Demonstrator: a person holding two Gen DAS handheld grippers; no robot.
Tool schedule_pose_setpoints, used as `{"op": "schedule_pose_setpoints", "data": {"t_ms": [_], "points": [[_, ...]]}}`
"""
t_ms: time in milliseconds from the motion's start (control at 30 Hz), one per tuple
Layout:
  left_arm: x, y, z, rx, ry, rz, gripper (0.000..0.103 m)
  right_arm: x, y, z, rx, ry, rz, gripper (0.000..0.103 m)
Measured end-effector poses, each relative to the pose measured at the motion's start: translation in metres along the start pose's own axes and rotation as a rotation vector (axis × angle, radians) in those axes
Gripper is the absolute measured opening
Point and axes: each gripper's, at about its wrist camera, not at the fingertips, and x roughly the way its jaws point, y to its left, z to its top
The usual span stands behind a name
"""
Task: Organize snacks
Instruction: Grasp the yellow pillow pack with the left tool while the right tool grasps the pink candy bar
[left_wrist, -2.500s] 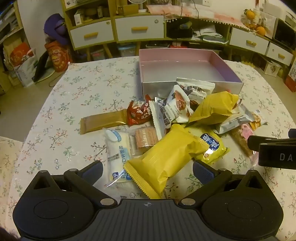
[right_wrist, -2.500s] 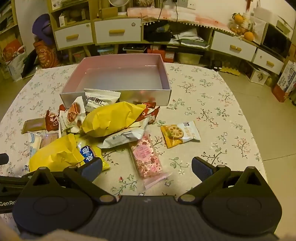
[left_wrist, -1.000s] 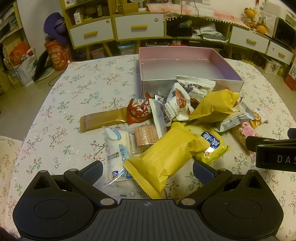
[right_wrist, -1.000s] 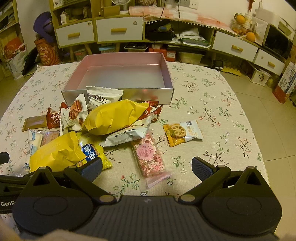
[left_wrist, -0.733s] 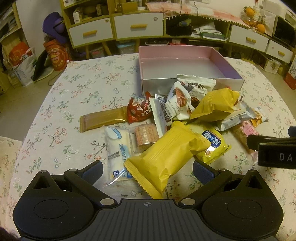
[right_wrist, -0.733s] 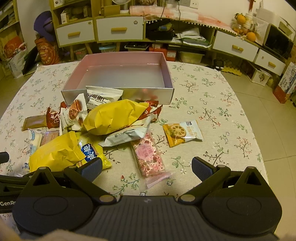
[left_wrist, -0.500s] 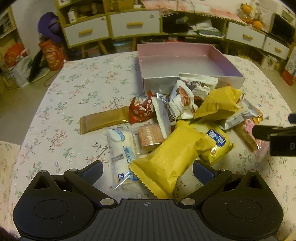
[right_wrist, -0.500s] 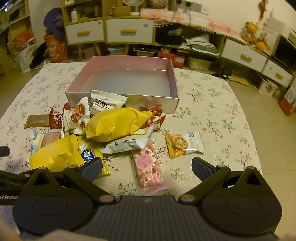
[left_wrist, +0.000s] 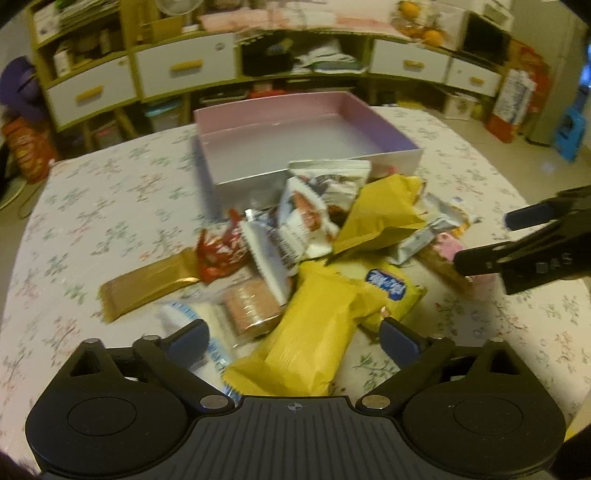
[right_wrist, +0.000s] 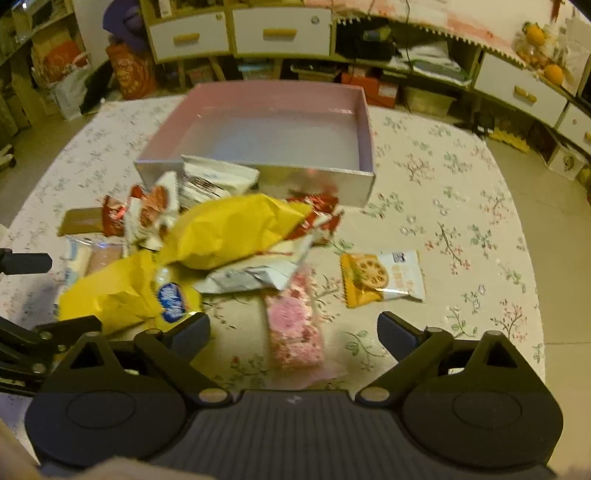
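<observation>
In the left wrist view, the left gripper hung with its jaws spread wide and nothing between them, directly over the near end of a large yellow packet, whose long axis ran away from the tool and slightly to the right, toward the pink box at the far side of the floral tablecloth. The box held nothing visible. Crowding the packet were a clear-wrapped biscuit on its left and a smaller yellow packet with a blue label on its right, so a clean pinch looked tight. The right gripper showed at the right edge, near a pink bar. In the right wrist view, the right gripper was likewise wide open and empty, with the pink bar lying lengthwise between its fingers, pointing toward the box. This arm seemed the nearer to a grasp; an orange-and-white lotus-root packet lay apart on the right, and a silver wrapper overlapped the bar's far end.
</observation>
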Motion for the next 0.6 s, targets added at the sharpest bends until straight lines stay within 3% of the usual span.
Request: {"op": "schedule_pose_setpoints", "data": {"t_ms": [100,233,600], "points": [[0.005,0.0,0.0,0.031,-0.002,-0.046,0.087,0.01,-0.009,0.0,0.031,0.027,0.032,0.082],[0.014,-0.003,0.001,0.074,-0.006,-0.086,0.074,0.024,-0.015,0.0,0.073,0.058,0.069,0.075],[0.025,-0.009,-0.008,0.118,0.085,-0.119,0.057,0.043,-0.007,-0.007,0.018,0.095,-0.002,0.064]]}}
